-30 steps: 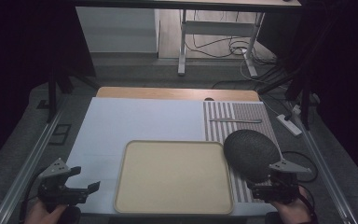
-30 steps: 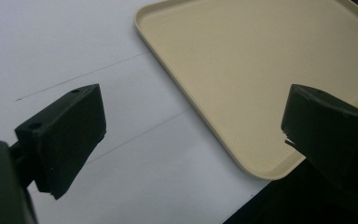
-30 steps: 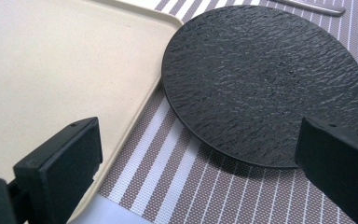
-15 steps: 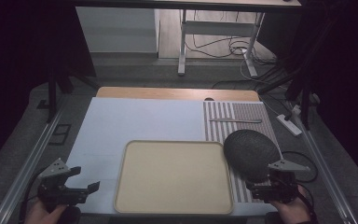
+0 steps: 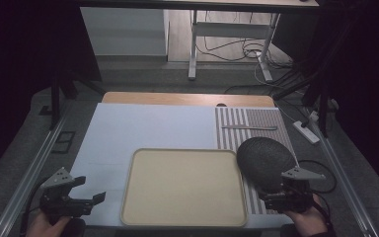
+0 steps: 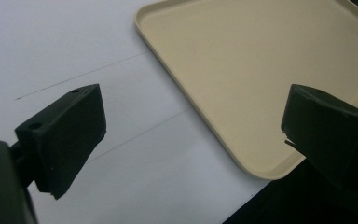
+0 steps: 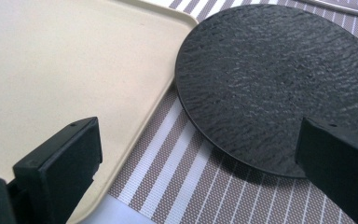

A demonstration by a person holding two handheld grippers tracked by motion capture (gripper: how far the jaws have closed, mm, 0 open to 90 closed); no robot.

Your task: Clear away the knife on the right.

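Right gripper (image 5: 271, 196) drawn back slightly — off dark plate (image 5: 265, 161).

Your high view looks forward and down from above your side of the table, taking in the whole beige tray (image 5: 184, 186) from well back. Your left gripper view sits low and close beside the tray (image 6: 261, 70), facing across its near left corner. Your right gripper view is just as close, facing the tray's (image 7: 65, 70) right edge and the black plate (image 7: 279, 84) beside it. All three views share the tray.
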